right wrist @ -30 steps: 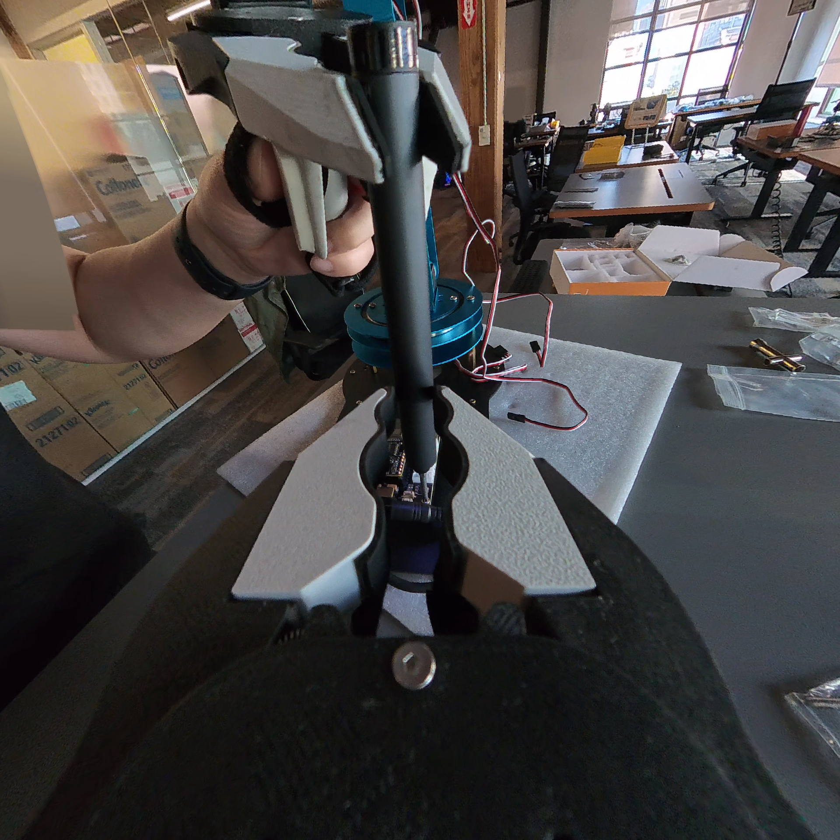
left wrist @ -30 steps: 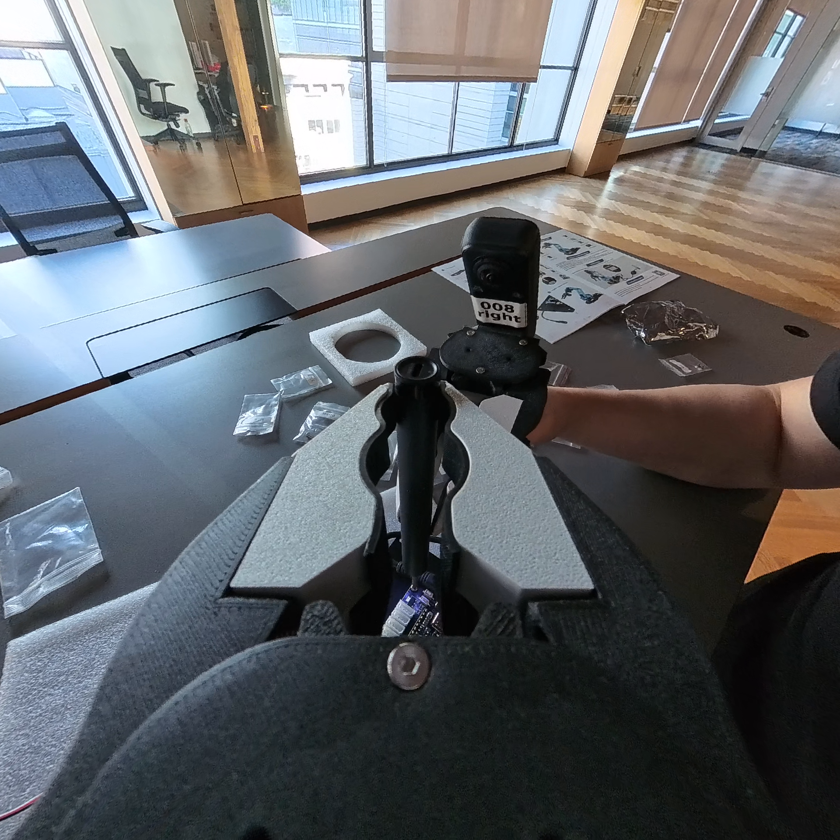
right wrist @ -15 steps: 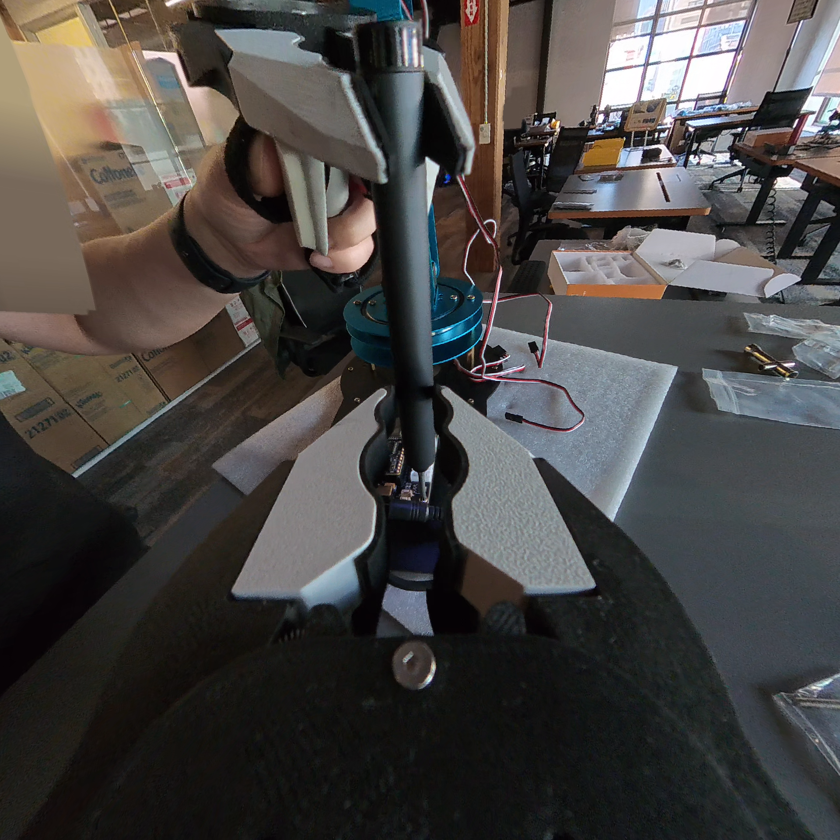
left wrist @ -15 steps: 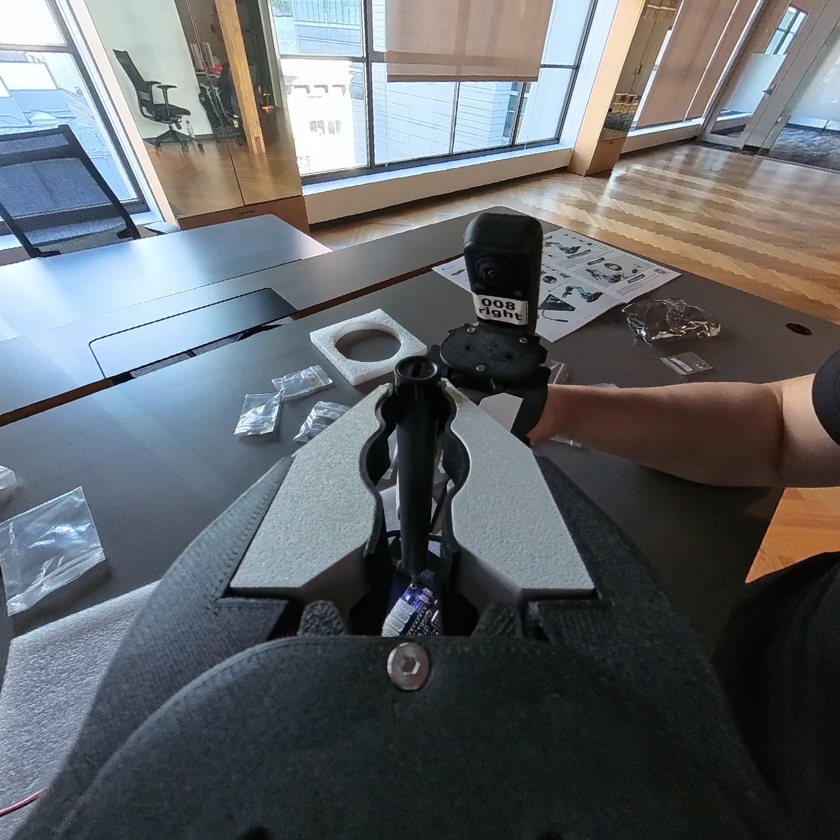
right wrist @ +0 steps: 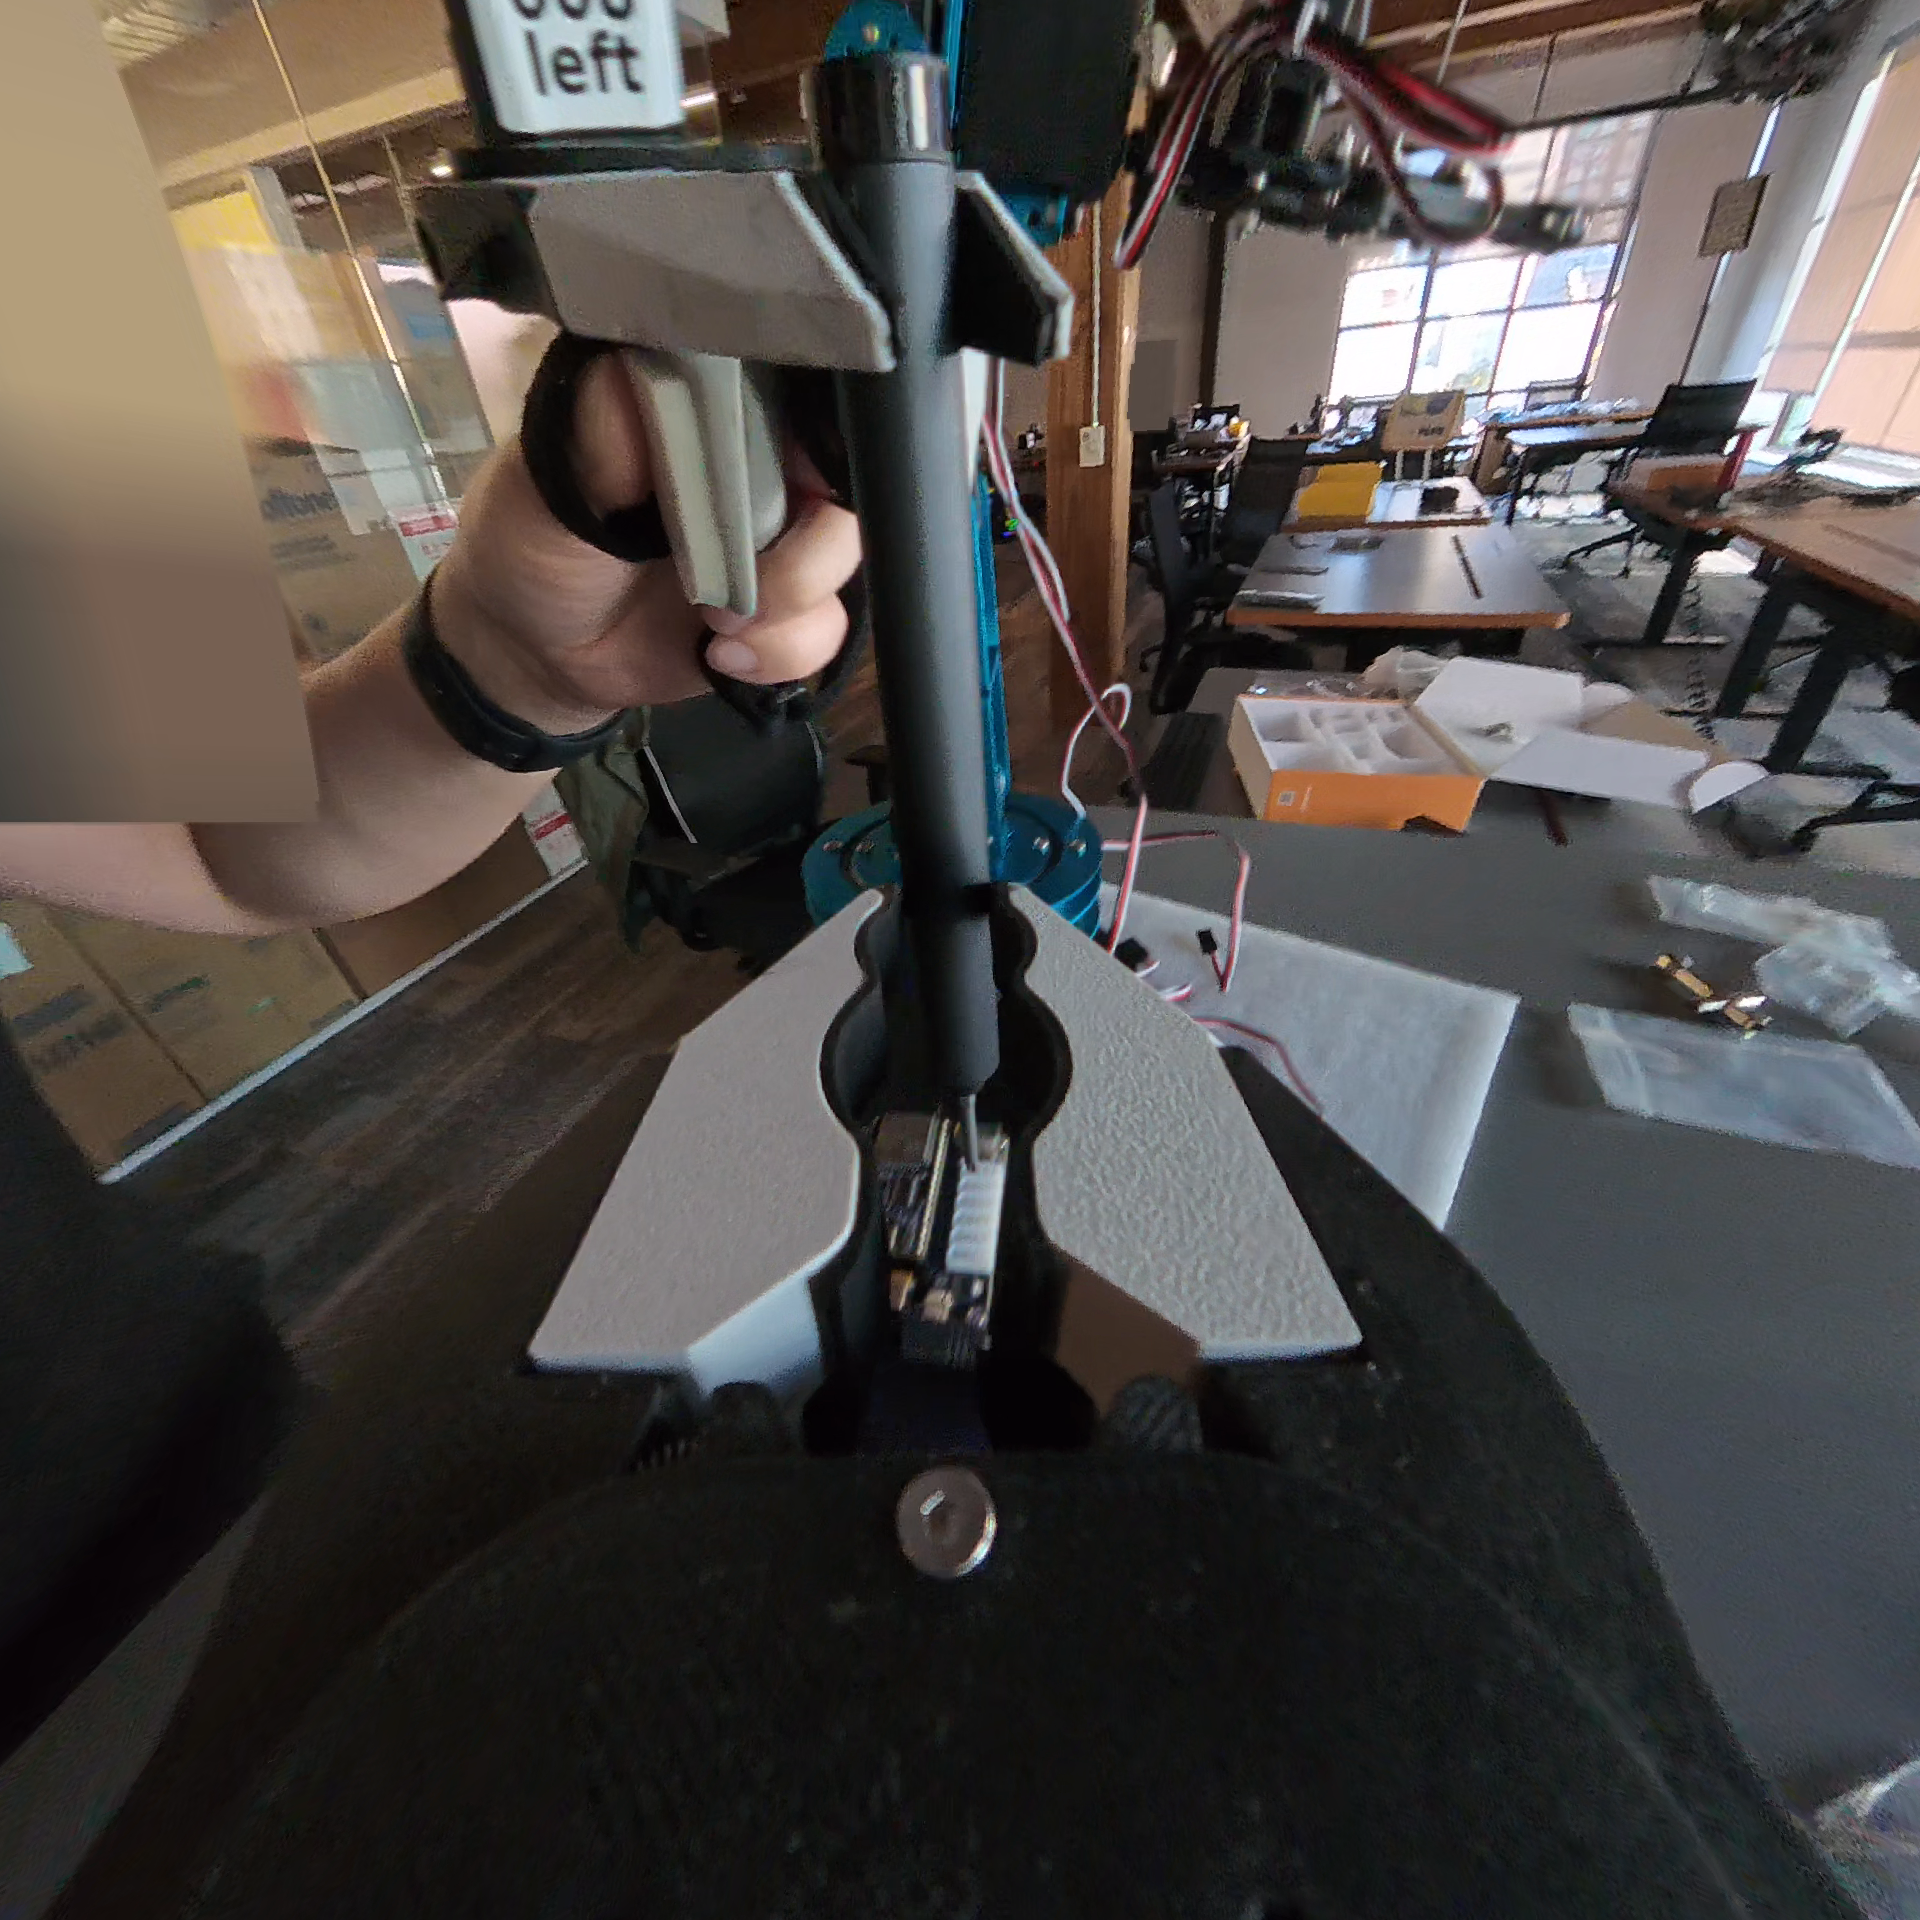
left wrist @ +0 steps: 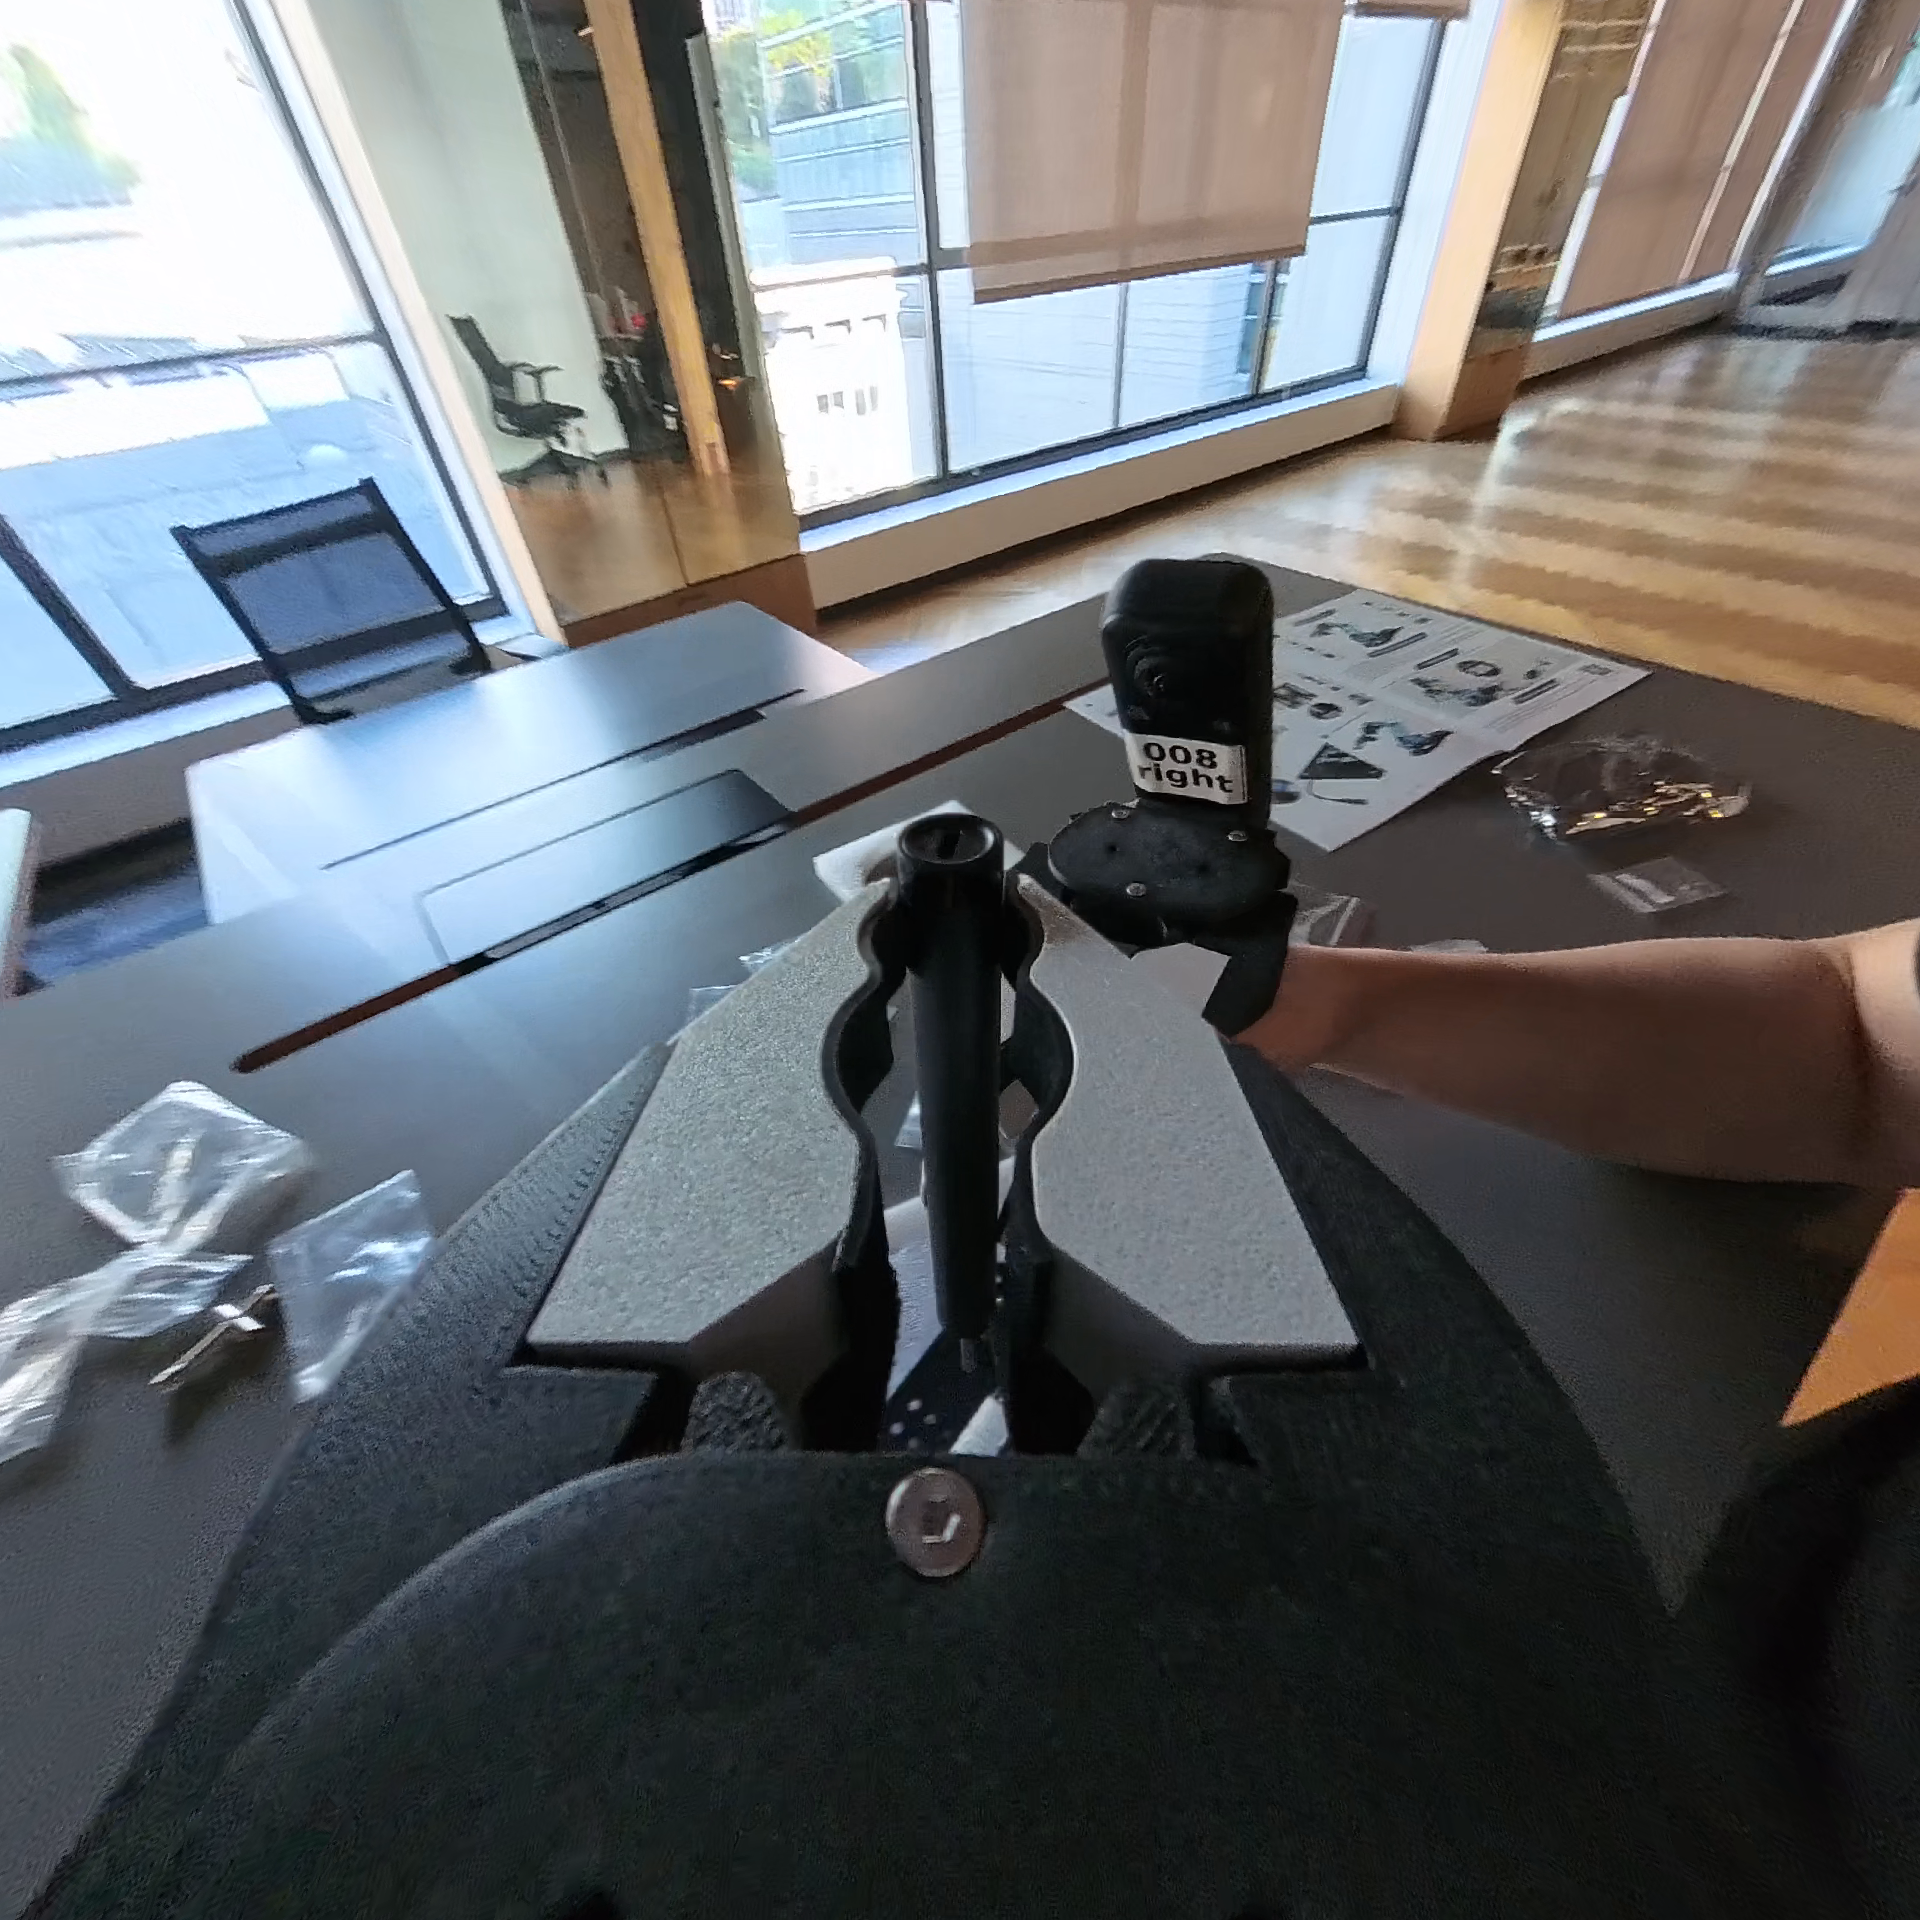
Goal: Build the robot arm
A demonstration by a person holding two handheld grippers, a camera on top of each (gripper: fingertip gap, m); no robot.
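My left gripper (left wrist: 951, 904) is shut on a black screwdriver (left wrist: 956, 1091) that points down, its tip over a black perforated plate (left wrist: 930, 1387). In the right wrist view the left gripper (right wrist: 894, 281) is high up and the screwdriver (right wrist: 914, 623) comes down between my right gripper's fingers. My right gripper (right wrist: 948, 914) is closed around a small circuit board (right wrist: 940, 1216), and the screwdriver tip touches the board. A blue round base (right wrist: 1049, 862) with red, white and black wires (right wrist: 1195, 935) stands just beyond, on a white foam sheet (right wrist: 1351, 1049).
Clear plastic bags (left wrist: 177, 1153) lie on the dark table (left wrist: 520, 1018) at the left. A printed sheet (left wrist: 1434, 686) and a foil bag (left wrist: 1621, 790) lie at the far right. A forearm (left wrist: 1558, 1039) reaches in from the right. An orange box (right wrist: 1361, 769) and more bags (right wrist: 1745, 1081) lie beyond. Some 9 cm of space lies between my two pairs of fingers.
The left gripper has risen and shifted with the screwdriver, so its view has swung left. The circuit board now shows more fully between the right fingers. Both grippers stay shut.
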